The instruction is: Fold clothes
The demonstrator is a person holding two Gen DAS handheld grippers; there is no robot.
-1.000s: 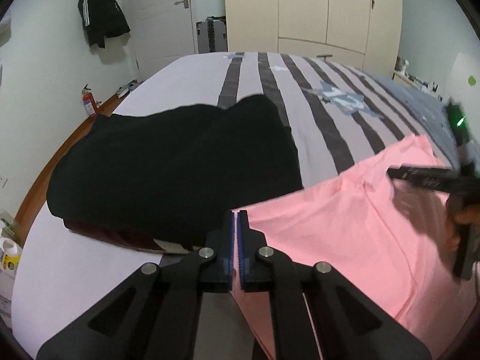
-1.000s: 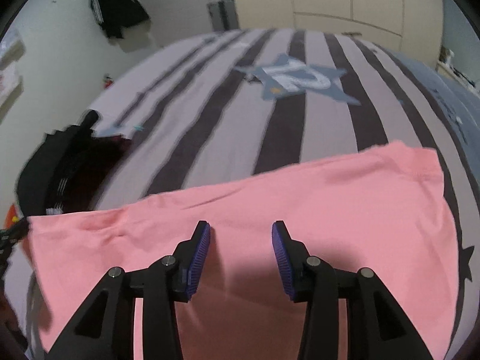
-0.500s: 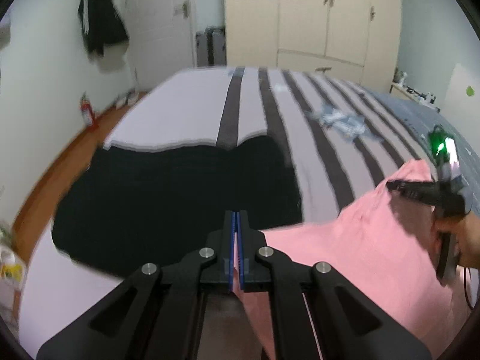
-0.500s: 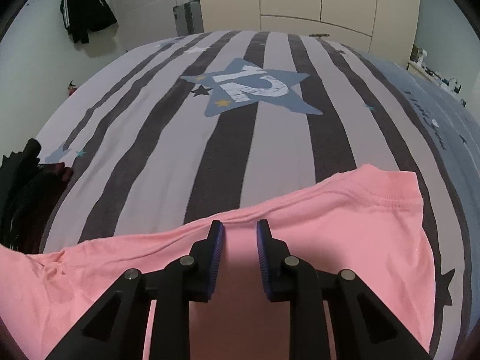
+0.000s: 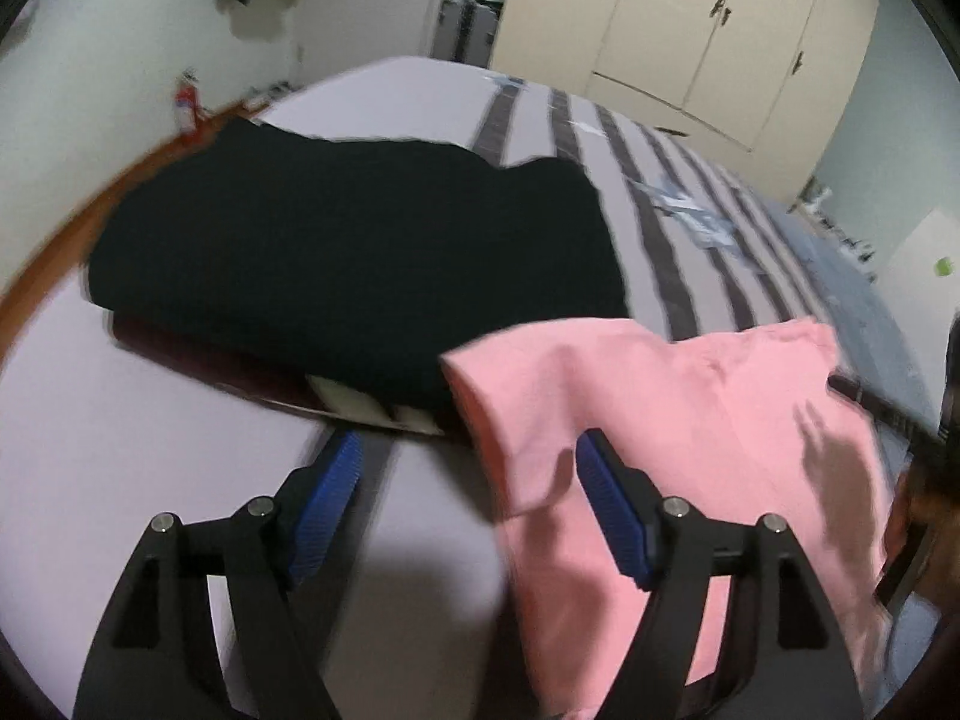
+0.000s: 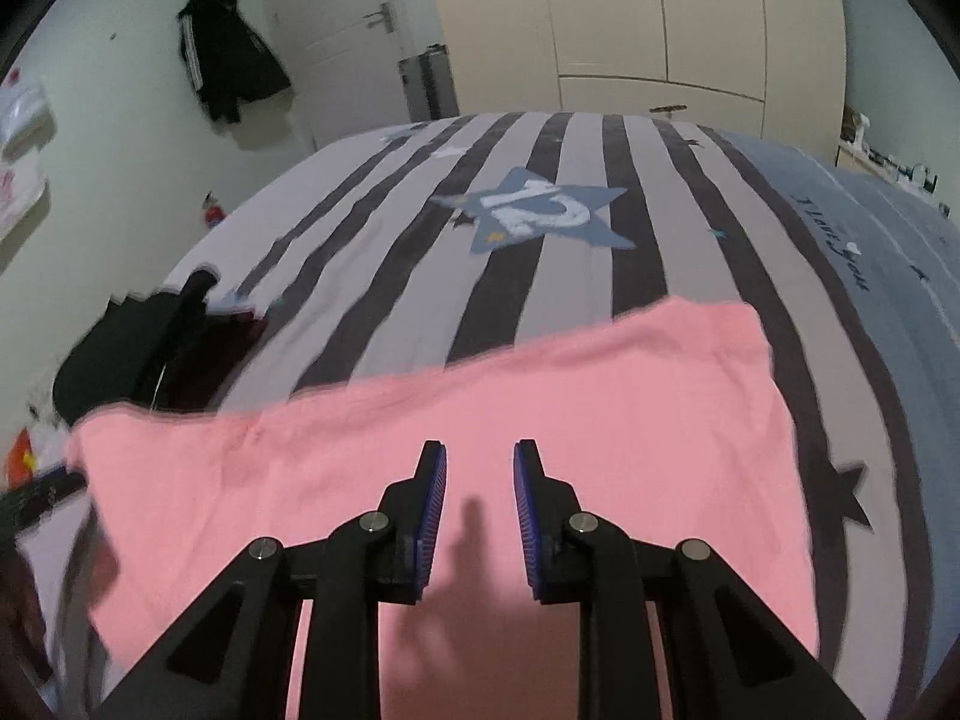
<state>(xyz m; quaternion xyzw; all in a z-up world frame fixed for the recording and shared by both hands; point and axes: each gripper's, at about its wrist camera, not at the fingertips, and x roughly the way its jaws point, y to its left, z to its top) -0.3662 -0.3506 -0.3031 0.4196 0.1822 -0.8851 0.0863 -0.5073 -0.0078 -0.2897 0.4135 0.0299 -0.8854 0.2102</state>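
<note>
A pink garment (image 5: pixel 678 420) lies folded on the striped bed (image 6: pixel 570 324); it also shows in the right wrist view (image 6: pixel 480 420). My left gripper (image 5: pixel 468 468) is open and empty over the garment's left edge, its right pad above the pink cloth. My right gripper (image 6: pixel 480 468) is open and empty, just above the middle of the pink garment. A stack of folded dark clothes (image 5: pixel 360 252) lies to the left of the pink garment, touching its corner.
The stack of dark clothes also shows at the left of the right wrist view (image 6: pixel 144 348). A wardrobe (image 6: pixel 660 30) stands beyond the bed. A door (image 6: pixel 348 42) and a hanging black jacket (image 6: pixel 228 72) are at the back left. A red fire extinguisher (image 5: pixel 186 102) stands on the floor.
My left gripper was shut on the pink garment's edge and has opened, letting it go. My right gripper narrowed, then opened a little. The pink garment now lies flat.
</note>
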